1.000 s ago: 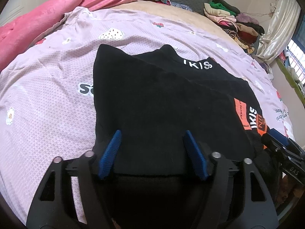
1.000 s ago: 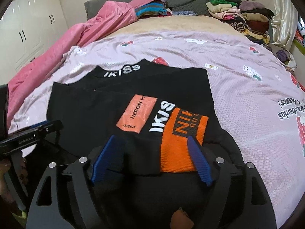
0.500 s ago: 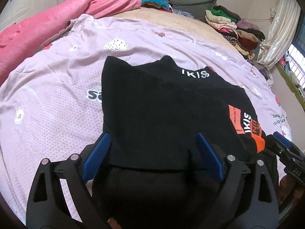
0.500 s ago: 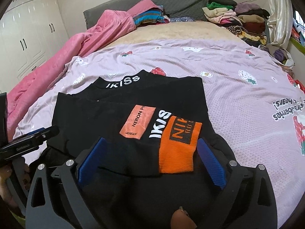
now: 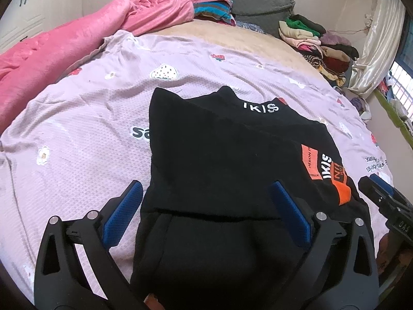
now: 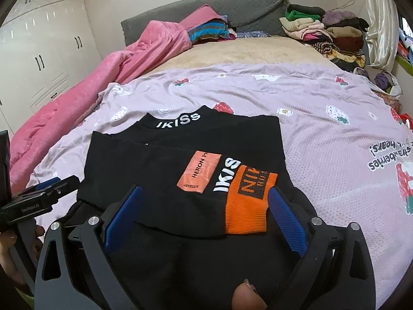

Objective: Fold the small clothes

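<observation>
A black garment point(image 5: 219, 155) with white "IKISS" lettering, an orange patch point(image 6: 200, 170) and an orange cuff point(image 6: 247, 204) lies folded on the lilac strawberry-print sheet point(image 5: 77, 134). My left gripper point(image 5: 205, 186) hovers over its near left part. Its jaws are opening, and the blue pads point(image 5: 124, 211) stand wide apart, pressing on nothing. My right gripper point(image 6: 204, 190) hangs open above the folded sleeve and cuff, and its pads are clear of the cloth. Each gripper shows at the edge of the other's view: right gripper point(image 5: 382, 196), left gripper point(image 6: 51, 188).
A pink blanket point(image 6: 108, 77) runs along the bed's left side. Stacked clothes point(image 6: 327, 33) sit at the far right by a curtain, and more folded items point(image 6: 209, 31) lie against the grey headboard point(image 6: 232, 7). White wardrobe doors point(image 6: 44, 51) stand at left.
Both grippers' jaws have spread wider and both have lifted and drawn back a little from the black garment, which stays flat on the sheet.
</observation>
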